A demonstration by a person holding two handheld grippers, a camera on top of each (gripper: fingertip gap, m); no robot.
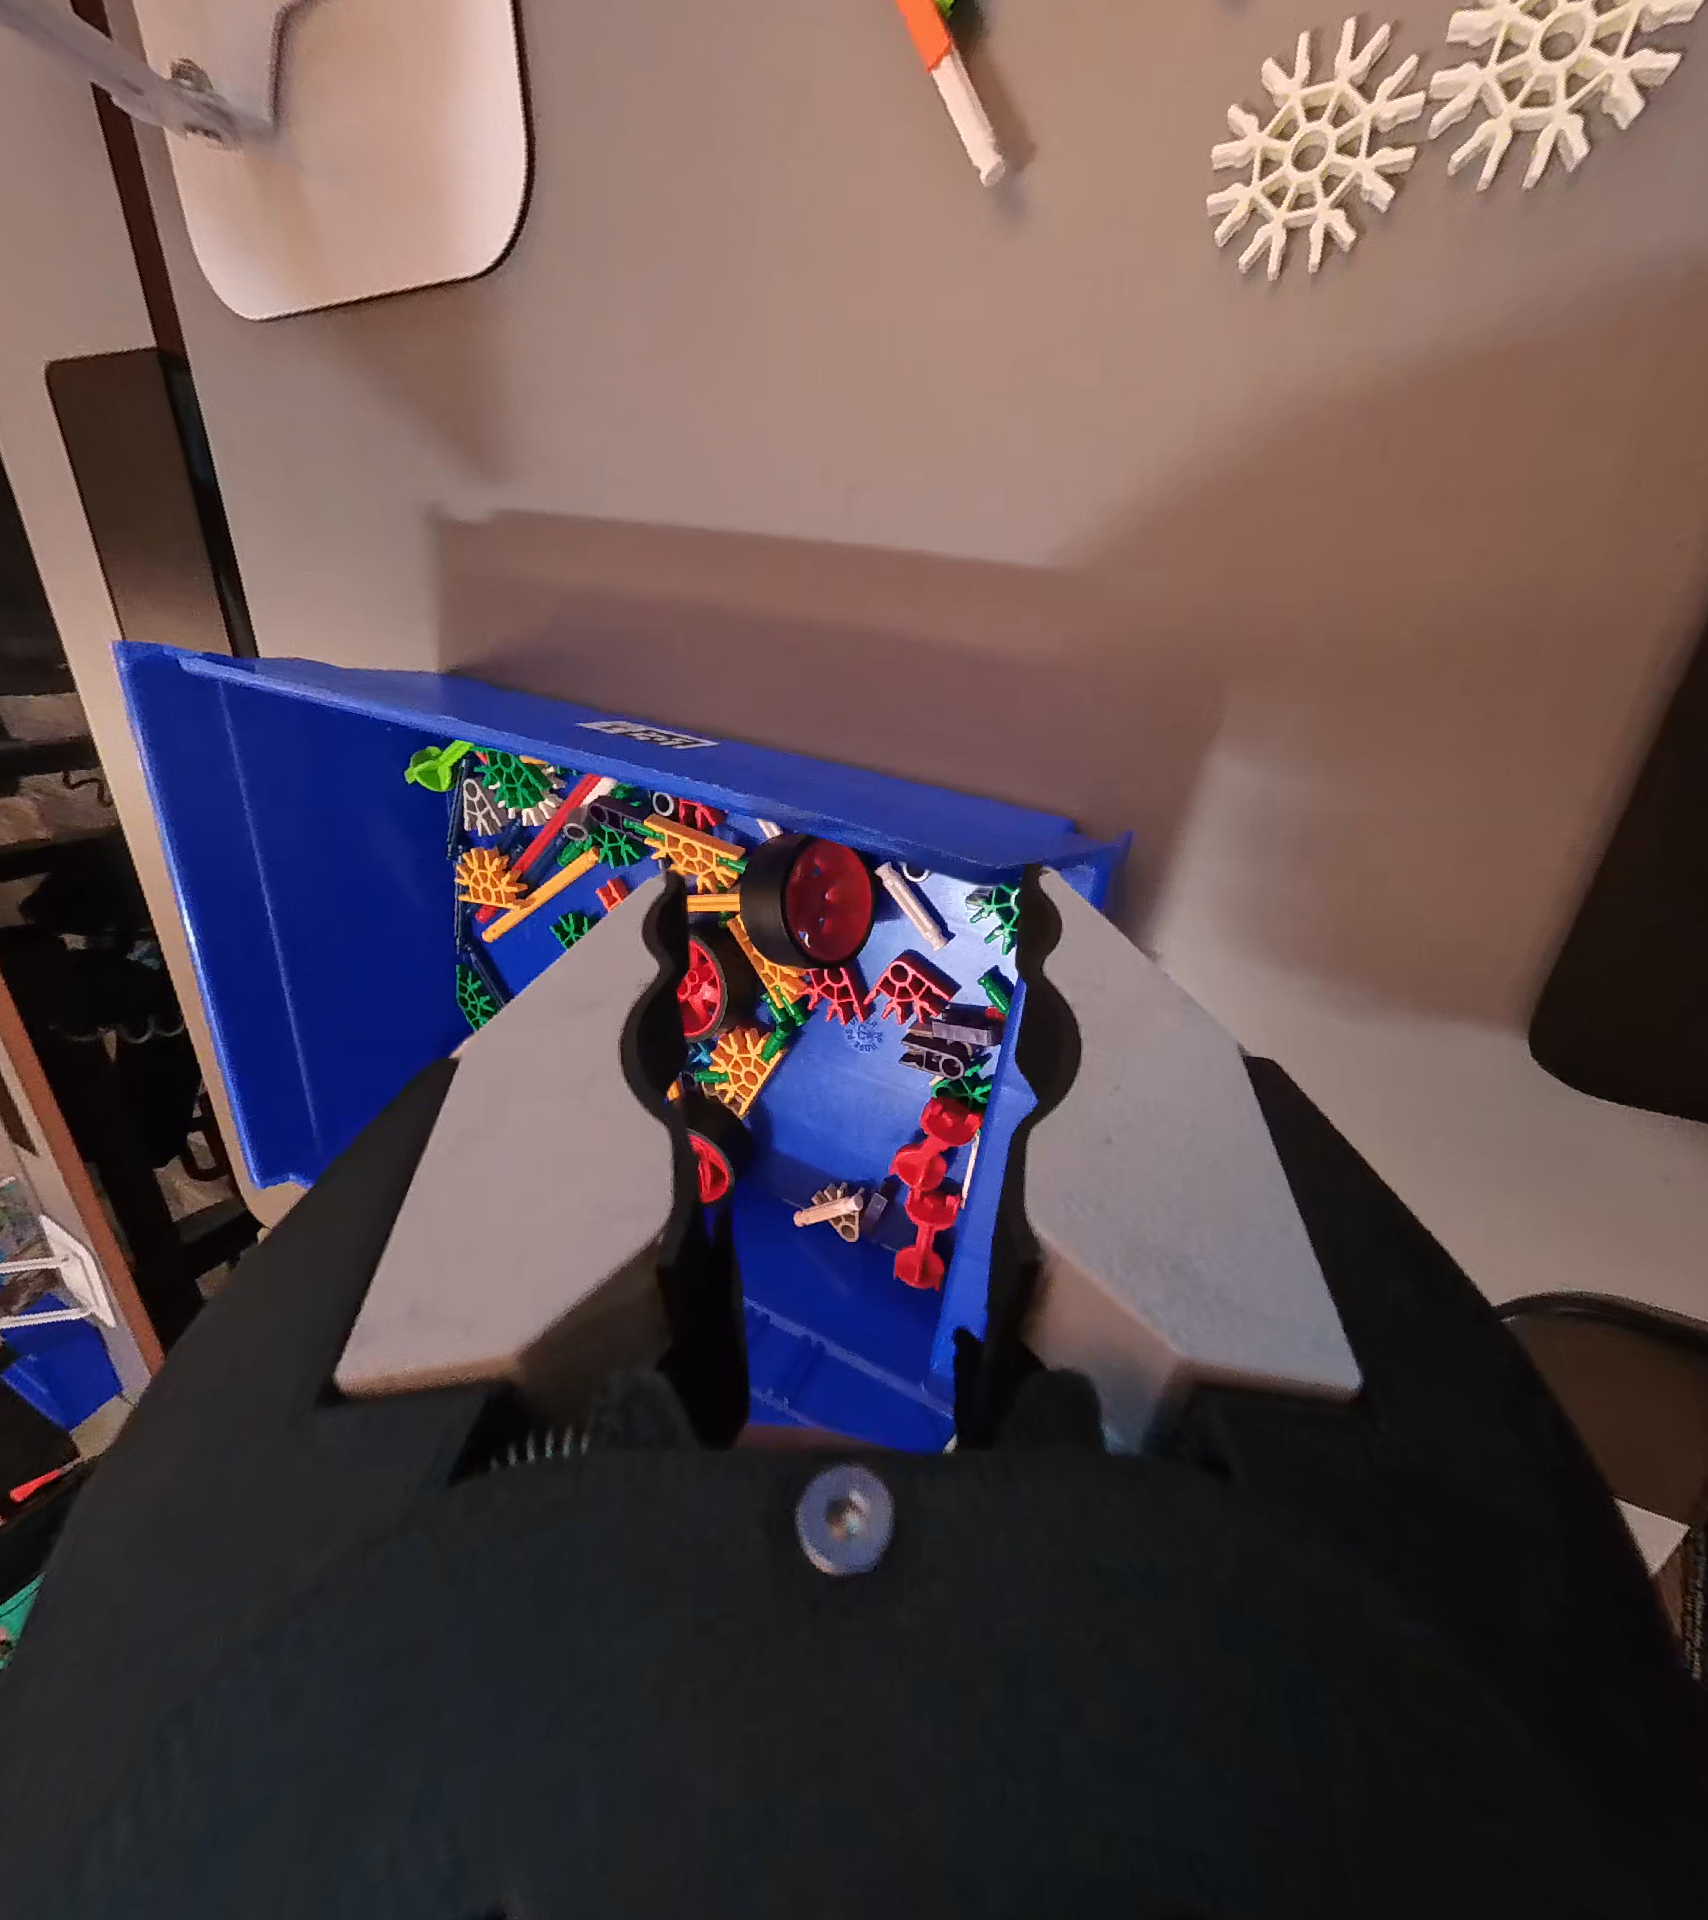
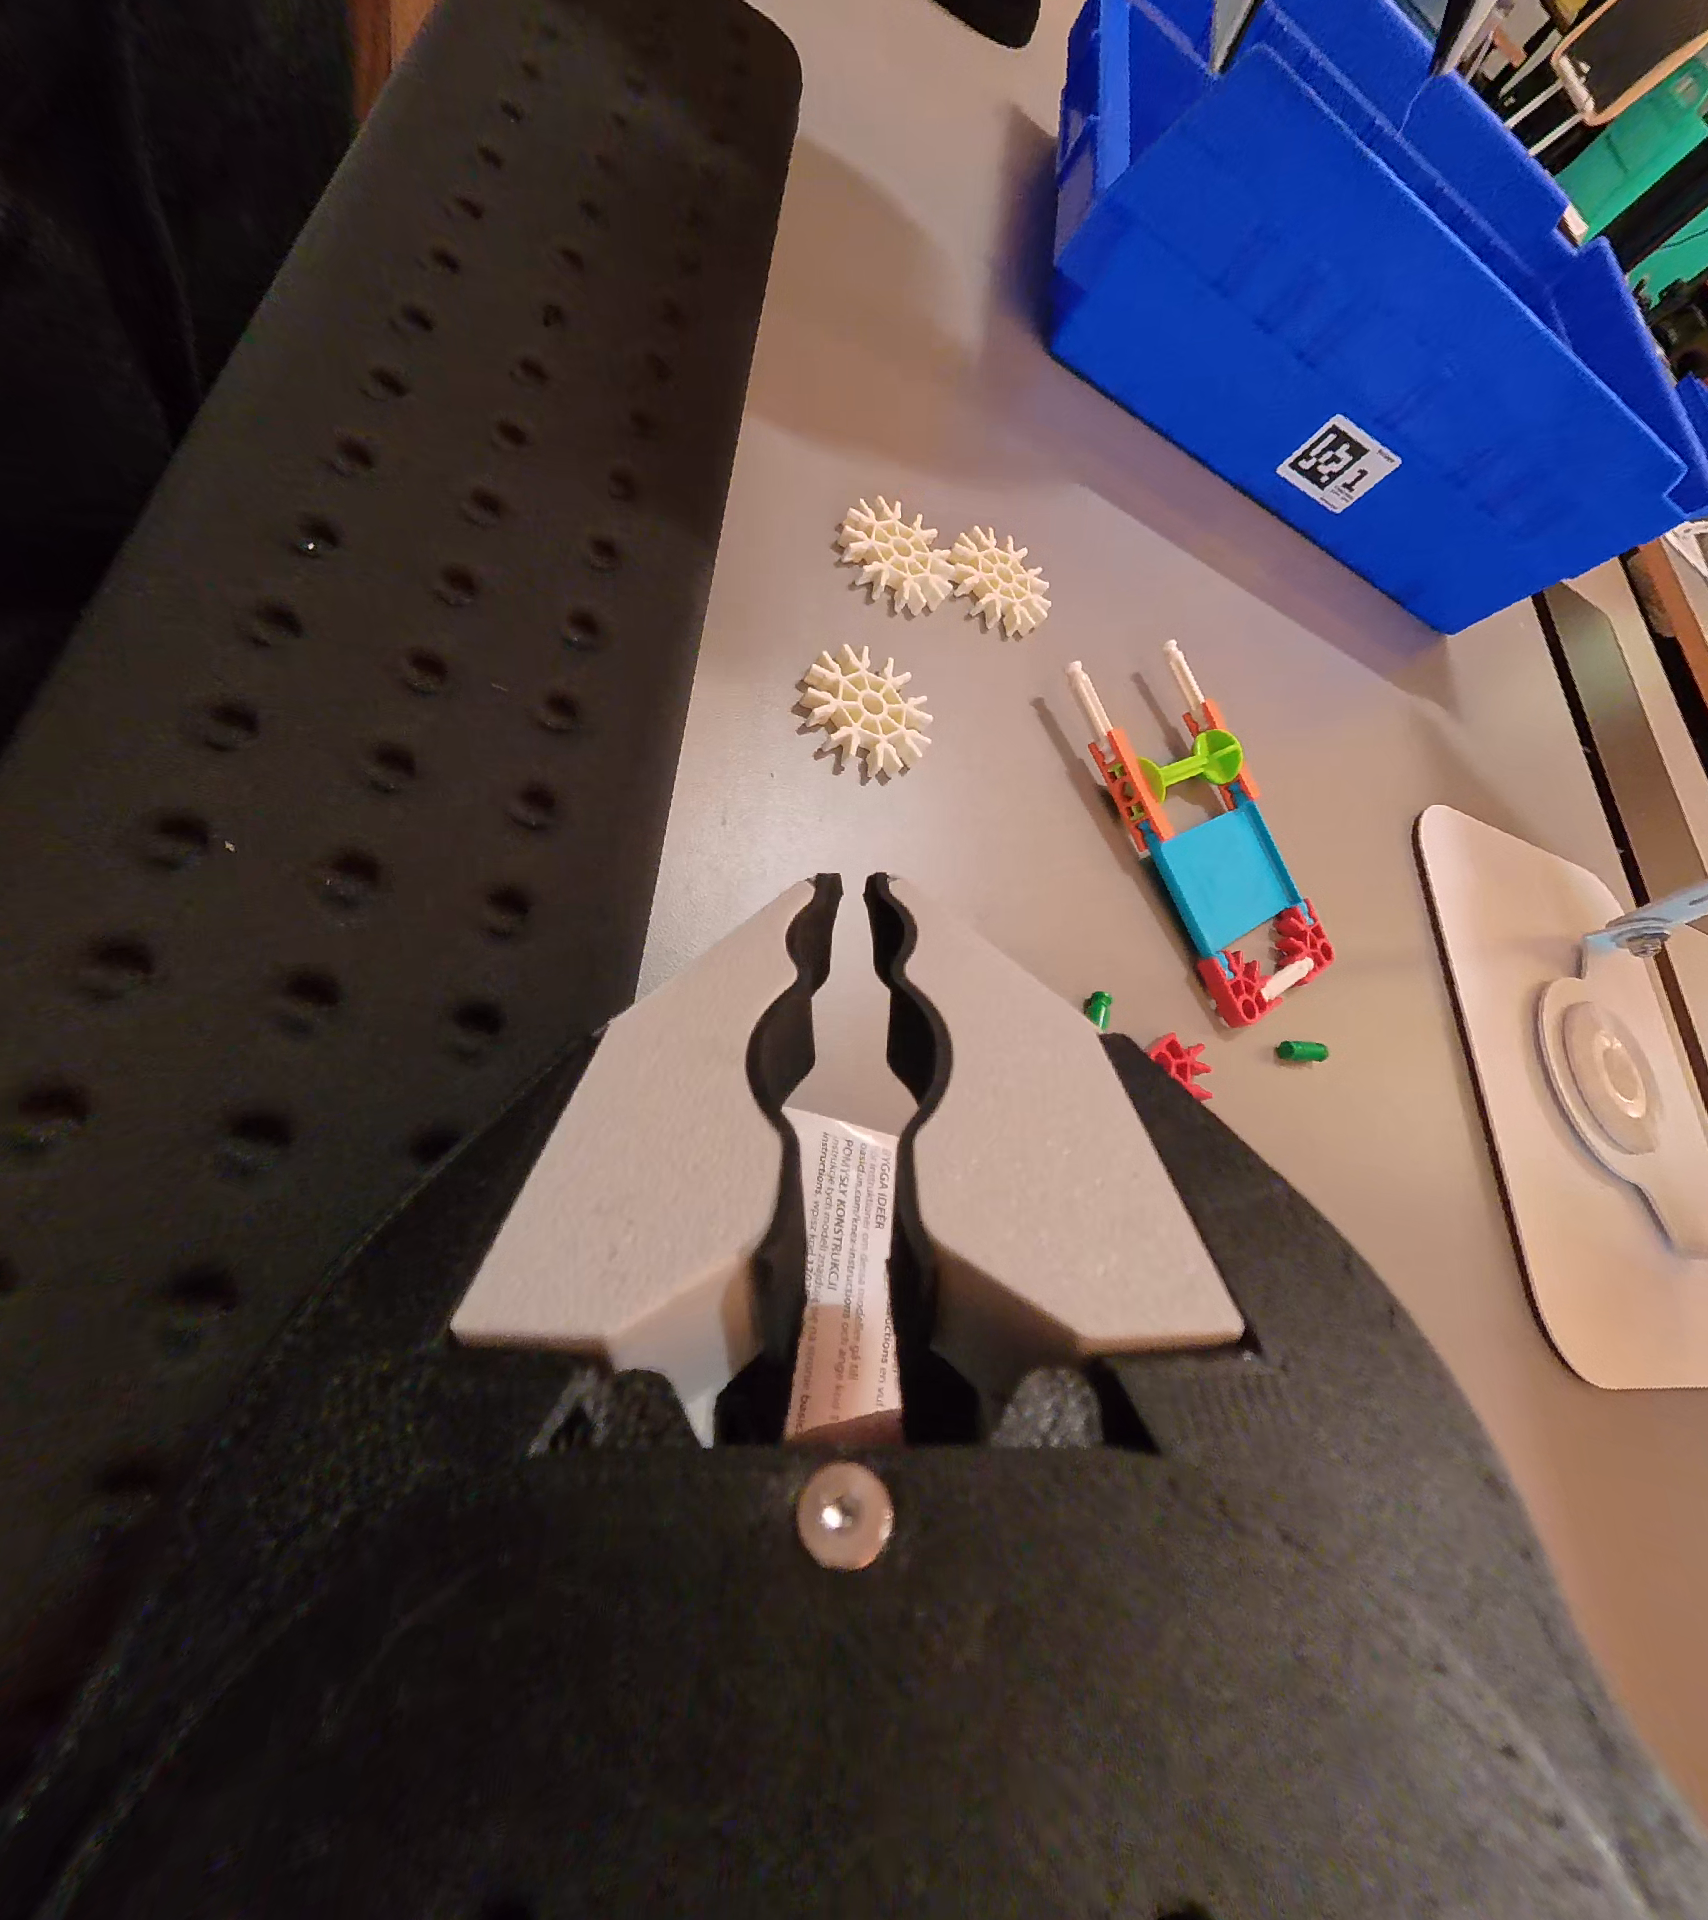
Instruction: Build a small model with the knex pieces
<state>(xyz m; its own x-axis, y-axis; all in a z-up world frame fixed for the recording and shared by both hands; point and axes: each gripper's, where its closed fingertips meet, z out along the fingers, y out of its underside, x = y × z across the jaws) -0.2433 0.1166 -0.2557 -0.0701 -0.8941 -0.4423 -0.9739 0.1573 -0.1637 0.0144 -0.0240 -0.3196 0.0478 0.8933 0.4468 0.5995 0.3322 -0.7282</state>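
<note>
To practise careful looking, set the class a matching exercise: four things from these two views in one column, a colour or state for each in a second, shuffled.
Things
1. left gripper
2. right gripper
3. snowflake connectors
4. bin

Descriptions
A. blue
B. cream white
C. jaws wide apart
D. jaws nearly closed, holding nothing

Pairs: 1-C, 2-D, 3-B, 4-A

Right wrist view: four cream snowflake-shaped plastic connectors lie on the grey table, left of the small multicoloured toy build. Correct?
Not quite: the right wrist view shows three cream snowflake-shaped plastic connectors, not four, two touching side by side and one alone nearer the camera. They do lie on the grey table, left of the small multicoloured toy build.
</note>
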